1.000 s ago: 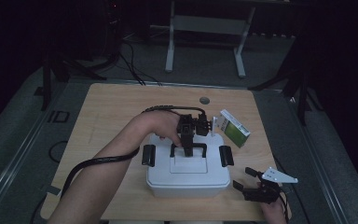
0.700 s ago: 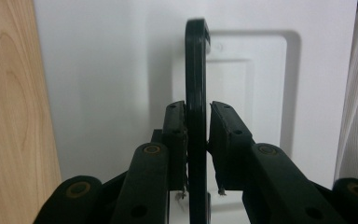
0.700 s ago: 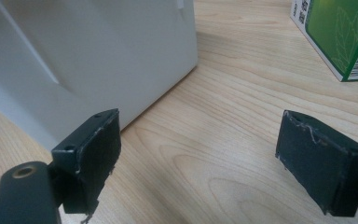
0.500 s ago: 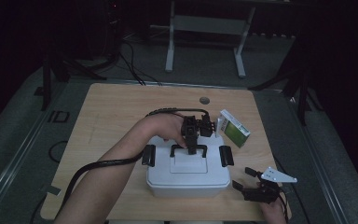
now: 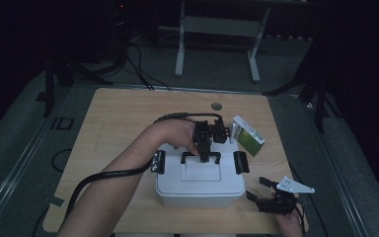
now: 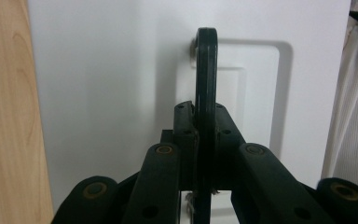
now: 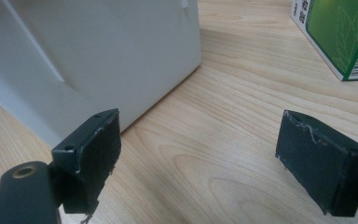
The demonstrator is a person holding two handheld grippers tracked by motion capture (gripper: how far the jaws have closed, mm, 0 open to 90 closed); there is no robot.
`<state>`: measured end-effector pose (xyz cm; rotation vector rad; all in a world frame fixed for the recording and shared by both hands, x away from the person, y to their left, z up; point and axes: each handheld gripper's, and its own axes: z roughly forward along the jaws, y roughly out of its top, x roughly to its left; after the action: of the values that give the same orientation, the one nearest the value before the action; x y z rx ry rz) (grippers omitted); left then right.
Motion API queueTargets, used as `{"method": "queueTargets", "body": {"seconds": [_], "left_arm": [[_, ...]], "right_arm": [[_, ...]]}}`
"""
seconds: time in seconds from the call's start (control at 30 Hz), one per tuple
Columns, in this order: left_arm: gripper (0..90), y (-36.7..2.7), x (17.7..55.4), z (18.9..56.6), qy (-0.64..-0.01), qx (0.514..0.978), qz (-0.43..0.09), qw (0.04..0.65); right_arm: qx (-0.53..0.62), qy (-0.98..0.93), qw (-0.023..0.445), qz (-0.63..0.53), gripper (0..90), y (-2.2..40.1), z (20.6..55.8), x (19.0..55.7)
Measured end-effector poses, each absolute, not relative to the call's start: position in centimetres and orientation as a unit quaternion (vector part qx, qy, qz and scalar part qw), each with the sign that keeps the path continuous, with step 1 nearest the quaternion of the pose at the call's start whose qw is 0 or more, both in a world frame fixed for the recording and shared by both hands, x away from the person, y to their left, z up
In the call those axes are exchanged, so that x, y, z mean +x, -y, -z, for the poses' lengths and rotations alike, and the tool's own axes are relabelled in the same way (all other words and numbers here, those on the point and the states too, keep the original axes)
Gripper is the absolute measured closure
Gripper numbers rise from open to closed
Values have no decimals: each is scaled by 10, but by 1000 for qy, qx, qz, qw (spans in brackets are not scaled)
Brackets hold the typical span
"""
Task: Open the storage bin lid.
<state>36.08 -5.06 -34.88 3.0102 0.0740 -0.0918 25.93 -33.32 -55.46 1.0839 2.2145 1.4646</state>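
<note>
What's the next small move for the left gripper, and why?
Probably a short, straight lift. The left gripper has just been closing and is now clamped on the box's black handle, which stands upright over the white lid. Both side latches look flipped out, so the lid should come free. The right gripper rests open beside the box.

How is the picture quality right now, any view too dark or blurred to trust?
High view: dim, room behind nearly black, but white box and left gripper readable. Left gripper view: bright, handle sharp, casting a soft shadow on the lid. Right gripper view: well lit, right gripper slightly soft.
</note>
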Motion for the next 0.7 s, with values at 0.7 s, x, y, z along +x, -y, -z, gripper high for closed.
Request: {"method": "queueTargets", "body": {"seconds": [0.7], "left_arm": [[840,11,355,310,-28,997,21,71]], "right_arm": [[376,-763,134,-508,136,333,555,259]]}}
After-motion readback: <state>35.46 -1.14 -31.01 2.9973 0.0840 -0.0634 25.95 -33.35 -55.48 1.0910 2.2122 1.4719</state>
